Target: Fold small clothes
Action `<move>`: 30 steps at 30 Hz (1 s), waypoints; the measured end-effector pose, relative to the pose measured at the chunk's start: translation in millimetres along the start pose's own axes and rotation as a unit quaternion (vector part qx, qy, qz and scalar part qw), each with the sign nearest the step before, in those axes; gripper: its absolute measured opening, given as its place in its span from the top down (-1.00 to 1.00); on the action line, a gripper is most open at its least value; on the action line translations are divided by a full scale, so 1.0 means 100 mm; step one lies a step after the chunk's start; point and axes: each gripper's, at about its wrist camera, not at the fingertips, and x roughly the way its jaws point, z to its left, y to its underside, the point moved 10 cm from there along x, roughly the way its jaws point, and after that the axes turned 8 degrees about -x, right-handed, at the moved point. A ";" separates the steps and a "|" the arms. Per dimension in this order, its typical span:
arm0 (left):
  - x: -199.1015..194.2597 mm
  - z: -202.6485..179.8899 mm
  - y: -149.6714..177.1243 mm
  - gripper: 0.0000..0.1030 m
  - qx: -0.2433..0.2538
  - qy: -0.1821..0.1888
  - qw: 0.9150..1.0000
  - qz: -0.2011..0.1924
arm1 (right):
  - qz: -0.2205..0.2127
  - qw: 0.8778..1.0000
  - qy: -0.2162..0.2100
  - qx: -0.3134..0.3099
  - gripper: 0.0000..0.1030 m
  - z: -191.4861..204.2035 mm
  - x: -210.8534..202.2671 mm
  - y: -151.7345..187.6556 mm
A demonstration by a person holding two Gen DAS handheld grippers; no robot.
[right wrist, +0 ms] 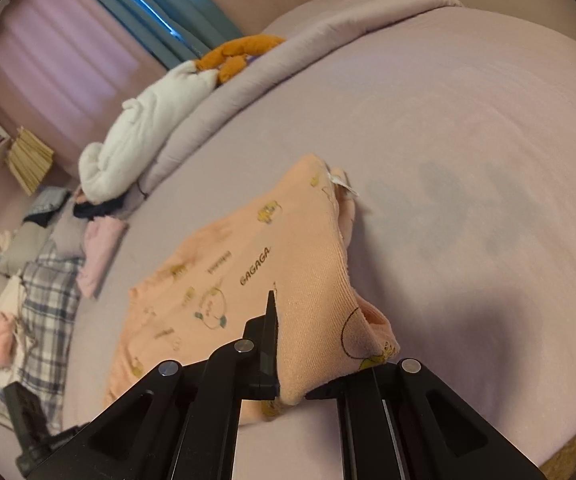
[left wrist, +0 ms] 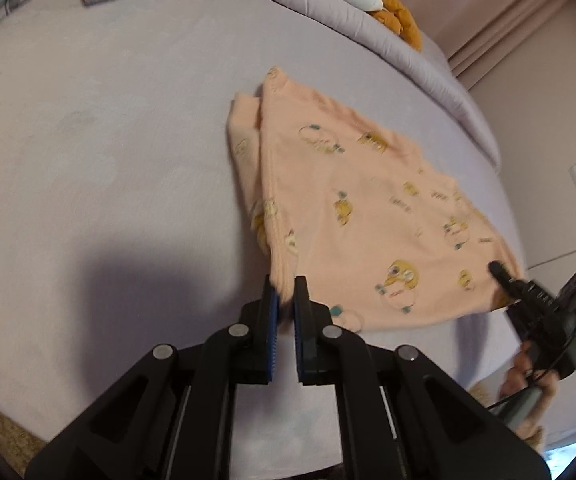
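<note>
Both tongs are pinching the peach printed garment [left wrist: 352, 208] lying on the lilac bed [left wrist: 107, 140]: the left tongs [left wrist: 283, 300] are gripping its corner at 6 o'clock, the right tongs [right wrist: 288, 360] are clamping the edge at 4 o'clock. Looking light, soft and limp, it is sagging between grips, so corners and hems are seeming the best holds

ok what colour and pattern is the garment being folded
Peach garment with small yellow cartoon prints and lettering; clearest in the right wrist view.

Soft, dim pinkish light, a dark shadow on the bedsheet [left wrist: 127, 160], slight motion blur, fisheye-curved edges.
</note>
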 end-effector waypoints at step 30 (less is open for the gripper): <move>-0.05 -0.31 -0.12 0.31 0.026 0.010 0.999 -0.016 | -0.058 0.997 0.059 -0.005 0.86 -0.26 -0.36 -0.20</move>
